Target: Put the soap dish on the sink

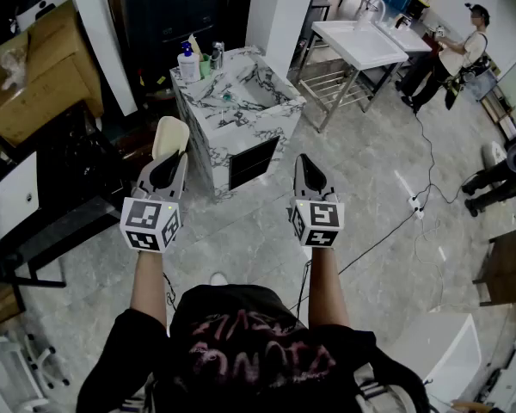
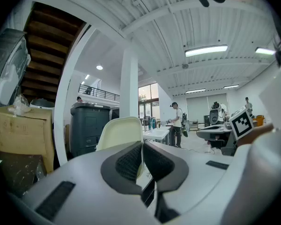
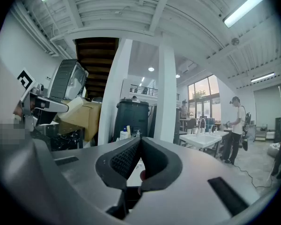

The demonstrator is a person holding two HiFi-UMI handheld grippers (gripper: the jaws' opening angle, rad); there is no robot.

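I am keeping the left gripper (image 1: 167, 169) clamped narrowly on the near edge of the cream soap dish (image 1: 171, 136). The dish is standing upright ahead of the jaws, probably so it can be carried over and set down freely. The marble sink (image 1: 241, 101) is waiting well ahead of both grippers. The right gripper (image 1: 310, 175) is riding alongside, jaws pressed together on nothing. The head view is showing the basin and a soap bottle (image 1: 187, 63) on the far corner of its top. The left gripper view is showing the pads pinching the dish, but not the marble sink.
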